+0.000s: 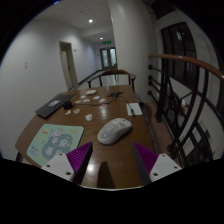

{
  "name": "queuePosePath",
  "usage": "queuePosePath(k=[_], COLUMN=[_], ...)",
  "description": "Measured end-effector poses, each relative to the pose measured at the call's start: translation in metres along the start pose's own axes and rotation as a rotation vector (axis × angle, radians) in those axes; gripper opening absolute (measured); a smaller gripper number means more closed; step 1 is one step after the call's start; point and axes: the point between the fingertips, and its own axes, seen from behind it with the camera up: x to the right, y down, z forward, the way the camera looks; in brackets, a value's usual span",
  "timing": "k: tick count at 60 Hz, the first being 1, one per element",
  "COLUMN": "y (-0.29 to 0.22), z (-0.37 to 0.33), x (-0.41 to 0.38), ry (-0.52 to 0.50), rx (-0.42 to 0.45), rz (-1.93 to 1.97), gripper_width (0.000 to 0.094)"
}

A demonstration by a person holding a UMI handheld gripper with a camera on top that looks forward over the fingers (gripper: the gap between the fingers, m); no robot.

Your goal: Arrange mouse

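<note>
A white computer mouse (pixel 114 130) lies on the brown wooden table (pixel 105 170), just ahead of my fingers and a little right of a light green mouse mat (pixel 56 142). My gripper (pixel 113 158) is open and empty, hovering above the table's near part. Its purple pads (pixel 80 157) stand wide apart on either side, and the mouse lies beyond them, not between them.
A dark laptop (pixel 53 105) sits at the table's left side. Papers and small items (pixel 95 99) lie farther back, with a white box (pixel 133 108) to the right. A chair (pixel 108 78) stands at the far end. A stair railing (pixel 185 100) runs along the right.
</note>
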Motion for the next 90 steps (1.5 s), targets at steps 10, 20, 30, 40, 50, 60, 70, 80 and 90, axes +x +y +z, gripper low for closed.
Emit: queuePosePath(k=[10, 20, 30, 40, 50, 60, 70, 80, 90], y=[-0.001, -0.030, -0.043, -0.041, -0.104, -0.100, 0.003, 0.029, 0.042], z=[0.074, 0.121, 0.139, 0.121, 0.032, -0.002, 0.045, 0.061, 0.049], x=[-0.019, -0.011, 0.004, 0.012, -0.052, -0.180, -0.247, -0.239, -0.240], ry=[-0.008, 0.101, 0.182, 0.201, 0.192, 0.083, 0.020, 0.070, 0.014], rx=[-0.087, -0.077, -0.072, -0.062, 0.115, 0.161, -0.039, -0.076, -0.165], rz=[-0.002, -0.024, 0.053, 0.087, 0.026, -0.036, -0.080, -0.093, -0.113], gripper_width=[0.0818, 0.0798, 0.0461, 0.0337, 0.0334, 0.0336, 0.0335, 0.0361, 0.0565])
